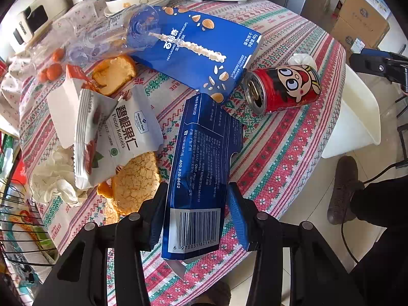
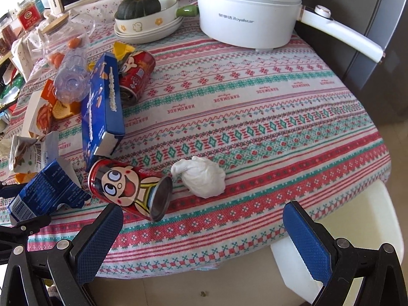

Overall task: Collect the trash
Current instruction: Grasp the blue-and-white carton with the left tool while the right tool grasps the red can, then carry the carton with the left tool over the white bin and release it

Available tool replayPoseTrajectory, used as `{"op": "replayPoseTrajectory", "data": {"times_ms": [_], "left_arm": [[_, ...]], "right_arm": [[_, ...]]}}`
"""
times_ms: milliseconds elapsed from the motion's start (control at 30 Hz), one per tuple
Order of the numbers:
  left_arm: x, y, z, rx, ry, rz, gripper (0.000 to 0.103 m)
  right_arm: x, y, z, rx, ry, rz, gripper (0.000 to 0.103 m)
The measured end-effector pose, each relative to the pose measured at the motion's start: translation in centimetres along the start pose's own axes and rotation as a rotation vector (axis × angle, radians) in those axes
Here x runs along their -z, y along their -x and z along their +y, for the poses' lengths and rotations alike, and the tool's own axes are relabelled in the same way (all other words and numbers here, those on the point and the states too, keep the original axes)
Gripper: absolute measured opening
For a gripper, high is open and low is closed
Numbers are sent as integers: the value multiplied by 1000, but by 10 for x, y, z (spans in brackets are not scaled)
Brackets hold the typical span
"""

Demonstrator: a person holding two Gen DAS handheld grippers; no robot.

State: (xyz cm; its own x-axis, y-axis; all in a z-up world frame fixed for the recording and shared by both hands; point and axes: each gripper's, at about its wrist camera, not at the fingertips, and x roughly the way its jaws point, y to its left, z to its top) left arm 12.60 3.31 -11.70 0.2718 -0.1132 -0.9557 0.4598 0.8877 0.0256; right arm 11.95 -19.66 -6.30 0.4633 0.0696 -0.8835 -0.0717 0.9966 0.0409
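Observation:
My left gripper [image 1: 195, 209] is shut on a dark blue carton with a barcode [image 1: 201, 168], held over the table's near edge; the carton also shows in the right wrist view [image 2: 48, 191]. My right gripper [image 2: 204, 232] is open and empty at the table edge. Just beyond it lie a red cartoon can on its side [image 2: 130, 188] and a crumpled white tissue [image 2: 201, 176]. The can also shows in the left wrist view [image 1: 283, 89]. A blue biscuit box [image 1: 193, 51], a pecan wrapper [image 1: 119, 132], a crushed plastic bottle [image 1: 107, 33] and bread pieces [image 1: 135, 181] lie further in.
A patterned cloth covers the round table [image 2: 255, 107]. A white electric pot [image 2: 250, 7], a bowl with a green squash [image 2: 142, 17] and a second red can [image 2: 137, 74] stand at the back. A white chair [image 2: 339, 229] sits at the table's right edge.

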Motion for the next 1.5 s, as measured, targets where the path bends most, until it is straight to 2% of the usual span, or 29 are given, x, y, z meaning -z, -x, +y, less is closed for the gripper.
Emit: {"op": "replayPoseTrajectory", "data": {"times_ms": [100, 200, 433, 567, 700, 900, 1167, 1300, 1500], "left_arm": [[3, 6, 4, 4, 41, -18, 42], [5, 16, 11, 37, 115, -50, 32], [12, 39, 16, 33, 186, -132, 28], [15, 56, 13, 39, 199, -180, 28], [17, 64, 15, 24, 213, -214, 27], [23, 66, 26, 16, 240, -214, 27], [27, 63, 39, 18, 286, -211, 27], [26, 65, 40, 15, 292, -219, 27], [26, 66, 38, 20, 299, -217, 27]], "right_arm": [[-1, -5, -4, 11, -16, 12, 103], [-2, -7, -7, 12, -31, 22, 103], [-6, -17, 5, -42, -37, 55, 101], [-5, -31, 24, -105, -57, 96, 101], [-5, -45, 47, -96, -66, 99, 101], [-8, -66, 63, -99, -140, 107, 101], [-11, -89, 71, -62, -186, 104, 101], [-10, -96, 68, -66, -204, 115, 93], [-10, -86, 64, -86, -191, 106, 91]]}}
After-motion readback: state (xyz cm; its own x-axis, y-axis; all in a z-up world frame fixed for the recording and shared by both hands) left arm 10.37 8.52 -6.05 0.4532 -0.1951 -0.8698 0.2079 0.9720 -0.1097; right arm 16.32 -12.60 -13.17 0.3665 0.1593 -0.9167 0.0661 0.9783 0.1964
